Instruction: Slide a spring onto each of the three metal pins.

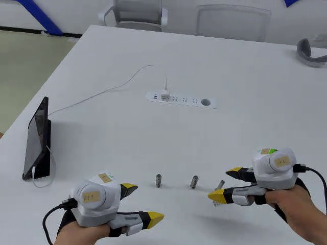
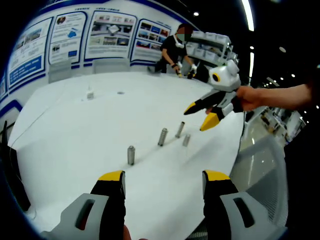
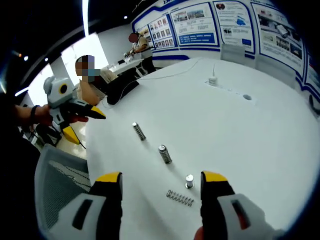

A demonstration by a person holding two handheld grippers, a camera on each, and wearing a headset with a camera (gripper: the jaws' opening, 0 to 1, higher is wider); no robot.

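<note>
Three short metal pins stand in a row on the white table (image 1: 153,132). The left pin (image 1: 158,180) and the middle pin (image 1: 194,181) each carry a spring. The right pin (image 1: 220,185) is bare, seen close in the right gripper view as the bare pin (image 3: 189,181). A loose spring (image 3: 180,198) lies flat just in front of it. My right gripper (image 1: 226,182) hovers open over the bare pin, nothing between its jaws. My left gripper (image 1: 142,203) is open and empty, left of the row near the table's front edge.
A white power strip (image 1: 181,99) with a plugged cable lies mid-table. A tablet (image 1: 37,140) stands at the left edge. Chairs (image 1: 138,15) line the far side, and a grey curved object (image 1: 309,53) rests at the far right. People (image 2: 176,47) stand in the background.
</note>
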